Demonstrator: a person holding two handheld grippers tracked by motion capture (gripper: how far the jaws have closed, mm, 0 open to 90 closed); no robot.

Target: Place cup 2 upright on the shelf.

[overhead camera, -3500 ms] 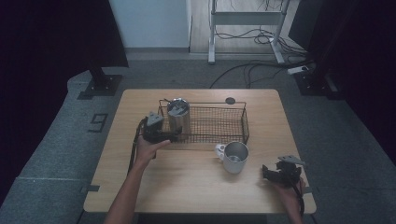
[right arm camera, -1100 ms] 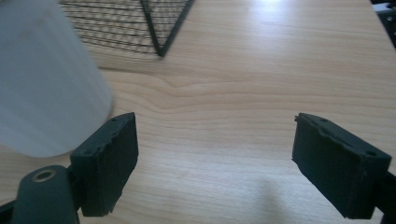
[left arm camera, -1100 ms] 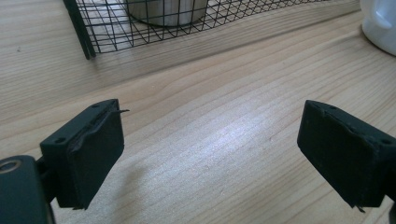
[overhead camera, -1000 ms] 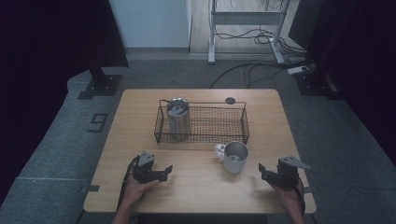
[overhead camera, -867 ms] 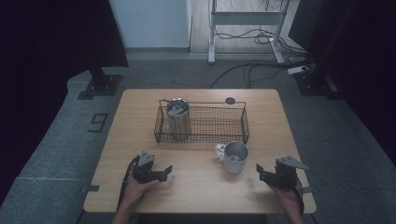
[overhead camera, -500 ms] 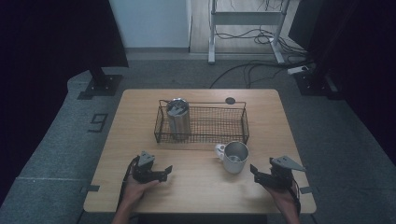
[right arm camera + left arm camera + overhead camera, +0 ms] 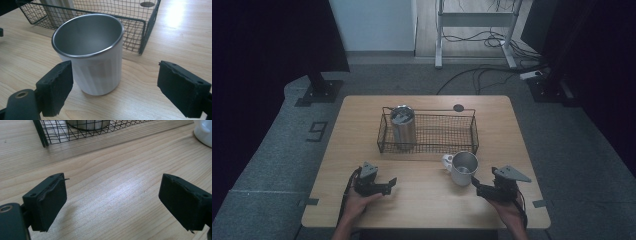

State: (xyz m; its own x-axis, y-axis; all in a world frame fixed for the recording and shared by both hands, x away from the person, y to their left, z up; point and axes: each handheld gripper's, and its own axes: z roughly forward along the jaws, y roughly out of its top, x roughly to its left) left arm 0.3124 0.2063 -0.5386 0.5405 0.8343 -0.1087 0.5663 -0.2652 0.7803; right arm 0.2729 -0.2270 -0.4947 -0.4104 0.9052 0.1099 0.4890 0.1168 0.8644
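One steel mug (image 7: pixel 90 53), upright on worktop (image 7: pixel 422 200): rigid, light, smooth-walled, likely slippery; grasp across body. Right gripper (image 7: pixel 115 92) fingers spread, just widening, empty; left gripper (image 7: pixel 112 202) released.

Recording space of a lab or studio type. A plain wooden desk (image 7: pixel 362 125) stands alone on grey carpet (image 7: pixel 277 150), where a floor marking (image 7: pixel 317 131) reads, apparently, "9". Dark curtains (image 7: pixel 272 40) enclose both sides; loose cables (image 7: pixel 482 75) trail beneath a metal frame (image 7: pixel 474 20) by the rear wall.
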